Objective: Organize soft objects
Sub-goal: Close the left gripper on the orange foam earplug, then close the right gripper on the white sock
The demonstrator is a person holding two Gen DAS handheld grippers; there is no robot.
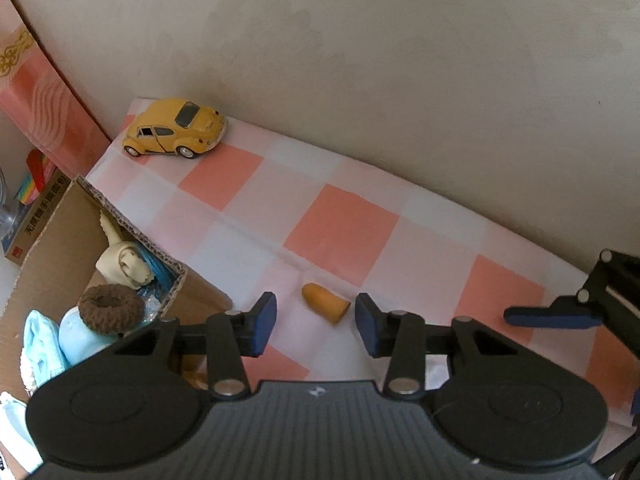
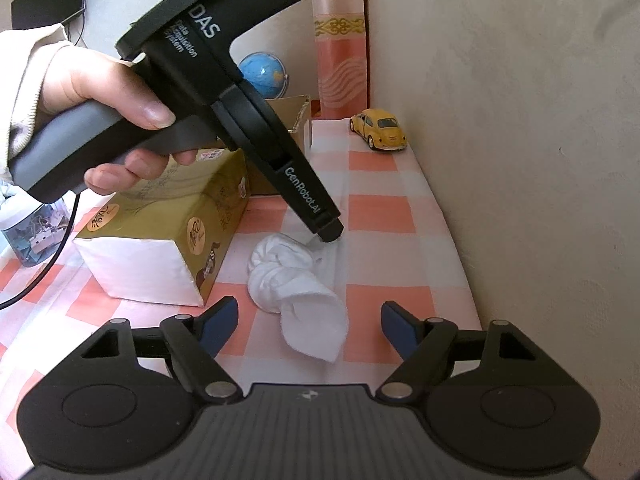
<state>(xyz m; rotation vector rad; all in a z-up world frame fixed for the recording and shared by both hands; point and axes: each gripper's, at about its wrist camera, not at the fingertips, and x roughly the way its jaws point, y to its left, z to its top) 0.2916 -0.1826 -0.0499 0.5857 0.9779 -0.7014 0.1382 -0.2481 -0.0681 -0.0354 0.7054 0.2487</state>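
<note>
While several soft items already sit in the cardboard box [image 1: 120, 248], an orange finger cot [image 1: 325, 302] lies on the checked worktop [image 1: 344, 224] between the left gripper [image 1: 316, 322] fingers — narrowed, not touching. Right gripper [image 2: 308, 326] fingers wide, empty — white sock [image 2: 300, 292] unsorted.

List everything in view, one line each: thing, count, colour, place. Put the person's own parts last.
toy car: one, yellow, far corner by the wall
finger cot: one, orange, on the checked cloth between the left fingers
rolled sock: one, white, ahead of the right gripper
cardboard box: one, brown, left edge, soft items inside
scrunchie: one, brown, in the box
tissue pack: one, gold, left of the sock
globe: one, blue, behind
left gripper: open
right gripper: open
hand: one, holding the left gripper
</note>
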